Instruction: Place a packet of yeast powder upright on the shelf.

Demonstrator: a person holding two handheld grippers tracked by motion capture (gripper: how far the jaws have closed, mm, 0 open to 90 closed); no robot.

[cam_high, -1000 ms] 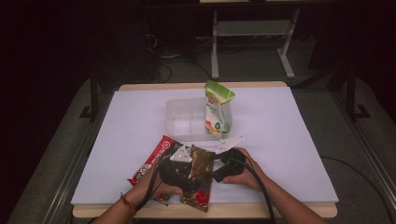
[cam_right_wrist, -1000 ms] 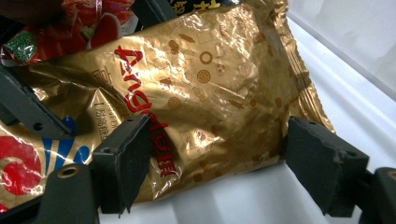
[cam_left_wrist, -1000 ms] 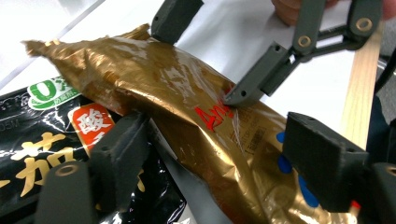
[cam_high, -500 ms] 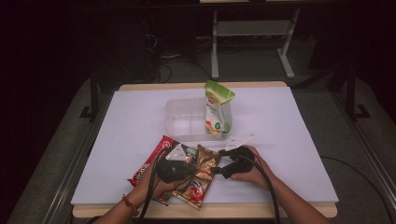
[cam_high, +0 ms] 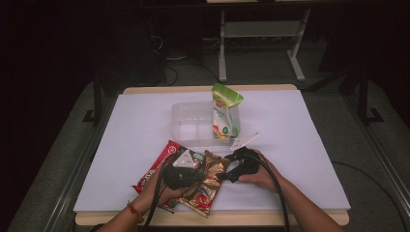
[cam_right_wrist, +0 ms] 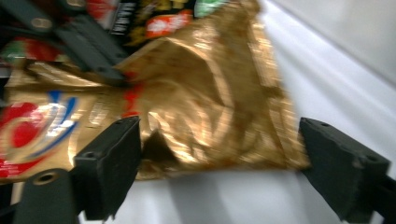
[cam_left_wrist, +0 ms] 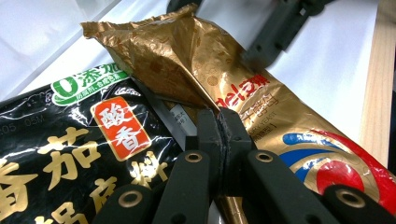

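A gold snack packet (cam_high: 209, 181) lies near the table's front edge, its crumpled top end raised (cam_left_wrist: 187, 56). My left gripper (cam_high: 197, 177) is shut on the packet's side edge (cam_left_wrist: 219, 135), pads pressed together. My right gripper (cam_high: 223, 176) faces it from the right, and its jaws have just been opening. They now stand wide on either side of the packet's top end (cam_right_wrist: 201, 93) without pressing it (cam_right_wrist: 219, 158). A black packet (cam_left_wrist: 84, 135) with gold and orange print lies beside the gold one, partly under it.
A red packet (cam_high: 157, 169) lies left of the others. Behind them stands a clear plastic box (cam_high: 186, 123) with a green and white pouch (cam_high: 225, 116) upright in it. A white sheet (cam_high: 309, 145) covers the table, and the wooden front edge (cam_high: 290, 217) is close.
The left jaws have closed on the gold packet's edge. The right hand has shifted slightly right and its jaws stand wider. More of the gold packet shows between the two grippers.
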